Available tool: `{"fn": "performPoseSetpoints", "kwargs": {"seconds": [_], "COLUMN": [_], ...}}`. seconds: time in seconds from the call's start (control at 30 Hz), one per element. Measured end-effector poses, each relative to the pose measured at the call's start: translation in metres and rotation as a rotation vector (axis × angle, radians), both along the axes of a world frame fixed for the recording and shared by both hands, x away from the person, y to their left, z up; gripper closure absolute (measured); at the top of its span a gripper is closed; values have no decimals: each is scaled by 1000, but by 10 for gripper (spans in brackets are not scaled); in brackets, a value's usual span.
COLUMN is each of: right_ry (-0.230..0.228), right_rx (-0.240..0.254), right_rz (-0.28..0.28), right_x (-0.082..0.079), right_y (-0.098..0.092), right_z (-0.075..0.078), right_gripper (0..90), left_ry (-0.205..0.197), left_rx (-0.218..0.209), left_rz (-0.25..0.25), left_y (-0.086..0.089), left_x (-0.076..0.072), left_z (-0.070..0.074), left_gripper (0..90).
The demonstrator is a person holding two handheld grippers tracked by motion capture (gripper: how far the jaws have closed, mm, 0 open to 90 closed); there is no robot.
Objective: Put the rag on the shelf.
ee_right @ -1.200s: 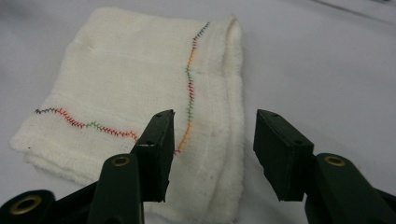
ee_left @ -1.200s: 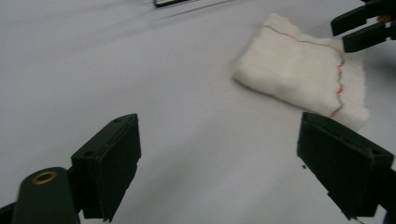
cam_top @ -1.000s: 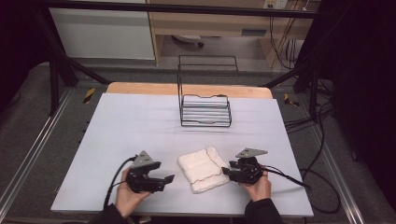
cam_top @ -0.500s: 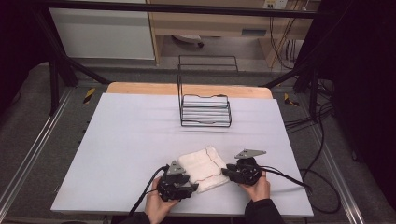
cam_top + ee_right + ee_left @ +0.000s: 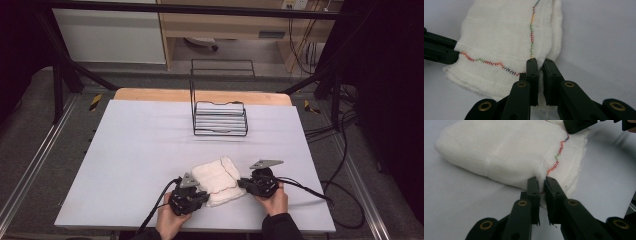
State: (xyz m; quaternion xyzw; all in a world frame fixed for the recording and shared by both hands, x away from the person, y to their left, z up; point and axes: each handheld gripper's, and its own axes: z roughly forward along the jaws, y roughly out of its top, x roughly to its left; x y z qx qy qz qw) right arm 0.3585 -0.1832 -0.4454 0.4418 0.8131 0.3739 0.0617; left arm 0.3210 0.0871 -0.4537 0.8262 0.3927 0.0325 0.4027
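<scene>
A folded white cloth with a coloured zigzag seam lies near the table's front edge. My left gripper is at its near left corner. In the left gripper view the jaws have just been closing and now pinch the edge of the cloth beside the seam. My right gripper is at the cloth's right side. Its jaws have just been closing too and clamp a fold of the cloth. The left gripper shows dark at the cloth's far corner in the right gripper view.
A black wire rack stands upright at the back middle of the white table. A wooden strip runs along the far edge. Cables trail off to the right from the right gripper.
My left gripper moved right to the cloth's near left corner, then its jaws closed on the edge. The right gripper stayed in place while its jaws closed on the cloth.
</scene>
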Motion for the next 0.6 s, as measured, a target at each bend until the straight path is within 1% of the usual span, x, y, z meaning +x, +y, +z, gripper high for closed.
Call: {"fn": "performPoseSetpoints", "kwargs": {"seconds": [0.03, 0.07, 0.1, 0.13, 0.2, 0.23, 0.3, 0.33, 0.43, 0.53, 0.6], "right_ry": [-4, 2, 3, 3, 15, 15, 19, 16, 26, 31, 40], "right_rx": [5, 17, 42, 42, 74, 74, 56, 53, 74, 74, 76], "right_rz": [-4, -7, -15, -15, -18, -18, -2, 8, 24, 29, 19], "right_x": [-1, -2, -5, -5, -11, -11, -15, -17, -22, -26, -30], "right_y": [0, 0, 0, 0, 2, 2, 9, 12, 21, 26, 29], "right_z": [1, 2, 3, 3, 4, 4, 3, 4, 3, 3, 1], "right_gripper": [839, 839, 838, 838, 832, 832, 824, 823, 816, 808, 801], "left_ry": [2, 2, 2, 4, 1, -1, -2, -4, -19, -11, -14], "left_rx": [0, 2, 5, 10, 17, 23, 27, 39, 85, 104, 113], "left_rz": [-4, -8, -14, -20, -33, -39, -50, -56, -78, -94, -105], "left_y": [1, 2, 3, 5, 10, 13, 20, 23, 33, 40, 41], "left_x": [0, 1, 1, 1, 1, 1, 1, 1, 0, 0, -1], "left_z": [1, 1, 2, 3, 5, 6, 9, 11, 16, 19, 18], "left_gripper": [841, 846, 851, 851, 855, 855, 856, 857, 857, 857, 856]}}
